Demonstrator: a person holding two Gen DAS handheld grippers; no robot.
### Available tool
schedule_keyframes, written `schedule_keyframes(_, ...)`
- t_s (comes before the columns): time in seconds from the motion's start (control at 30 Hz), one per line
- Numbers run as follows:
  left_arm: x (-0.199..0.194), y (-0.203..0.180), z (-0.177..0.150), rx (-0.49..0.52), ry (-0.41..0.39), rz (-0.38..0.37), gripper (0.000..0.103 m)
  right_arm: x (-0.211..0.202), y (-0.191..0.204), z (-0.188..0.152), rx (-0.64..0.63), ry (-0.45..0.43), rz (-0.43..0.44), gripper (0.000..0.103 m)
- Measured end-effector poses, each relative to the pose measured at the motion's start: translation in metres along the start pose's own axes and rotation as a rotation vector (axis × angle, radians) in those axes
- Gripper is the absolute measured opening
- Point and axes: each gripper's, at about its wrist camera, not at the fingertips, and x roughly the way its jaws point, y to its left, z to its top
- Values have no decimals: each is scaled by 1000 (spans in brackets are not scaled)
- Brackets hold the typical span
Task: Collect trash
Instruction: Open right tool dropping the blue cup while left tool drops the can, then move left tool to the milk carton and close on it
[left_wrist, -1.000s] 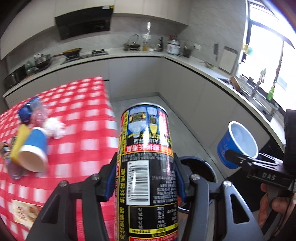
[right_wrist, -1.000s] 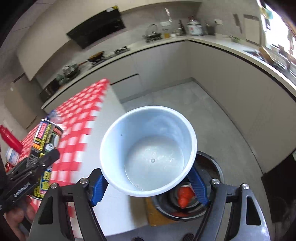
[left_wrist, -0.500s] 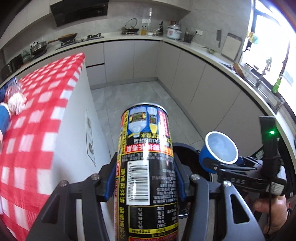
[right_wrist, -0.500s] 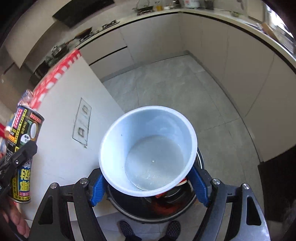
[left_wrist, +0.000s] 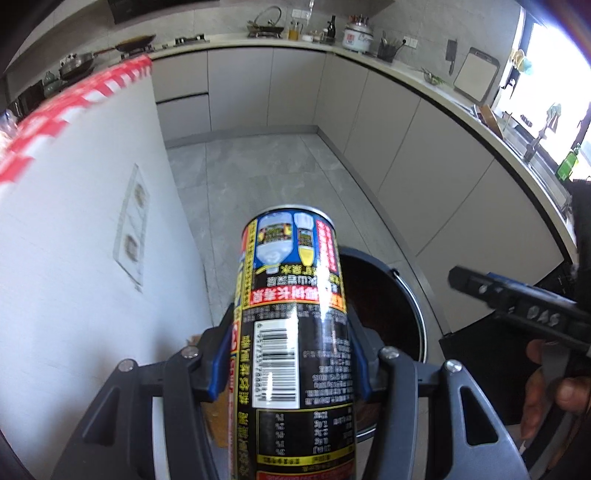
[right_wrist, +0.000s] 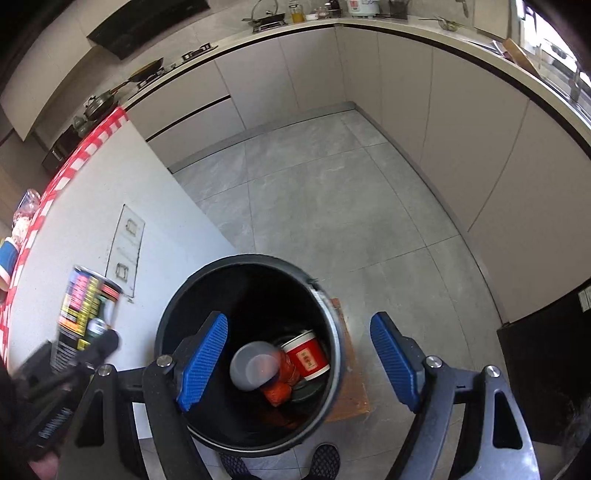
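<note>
Item 1. Left gripper (left_wrist: 291, 354): clamped on a can (left_wrist: 295, 332), blue pads on both flanks, can upright with its printed label inverted. In the right wrist view the can (right_wrist: 86, 314) hangs left of the bin, beside the counter's white side wall (right_wrist: 110, 206), not over the opening.

Item 2. Right gripper (right_wrist: 299, 354): jaws wide, nothing between the pads (right_wrist: 203, 354). It hangs directly above the bin mouth.

Item 3. Bin (right_wrist: 332, 332): black, round, open-topped, on the floor near the counter's end. Inside, at the bottom: a pale cup (right_wrist: 253, 365) lying mouth-up, a red tub (right_wrist: 306, 356) to its right, orange wrapping (right_wrist: 280, 387) beneath (further contents too dark to tell).

Item 4. Checked cloth (right_wrist: 74, 162): on the counter top, far left; a few more pieces of trash (right_wrist: 9, 258) sit at its edge.

Handling note, step in hand: dropping the can. Judged best practice: carry the can rightward until its base sits over the middle of the opening, clear of the rim, then part the jaws fully in one motion so neither pad drags it sideways. Lift the empty right gripper away first (it occupies the drop path). A release from the present spot would likely land the can on the floor or the rim.
</note>
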Motion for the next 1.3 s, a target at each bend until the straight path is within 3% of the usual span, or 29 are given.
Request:
schedule_keyframes(0.23,23,-34,-6,0,25,-40,55,-8,-19,-1,16,-9,-18,82)
schedule_keyframes(0.3,22,-43,-1,-5,22,-8,69,-12,-25,0,23,-11,-24,82)
schedule_keyframes(0.33,17,-43,2,-12,9,-5,85,-15,-27,1,26,-12,-24,82)
schedule_keyframes(0.37,10,-44,6,-13,-13,4,93,-17,-28,2,28,-15,-25,82)
schedule_keyframes(0.4,3,-45,10,-5,-34,24,96,-21,-30,3,35,-19,-24,82)
schedule_keyframes(0.57,-32,-45,31,8,-88,58,96,-38,-27,11,49,-46,0,82)
schedule_keyframes(0.87,-81,-20,40,-20,-163,95,96,-59,20,25,-14,-83,60,82)
schedule_keyframes(1.3,-141,75,17,-150,-215,232,96,-73,128,25,-158,-84,180,81)
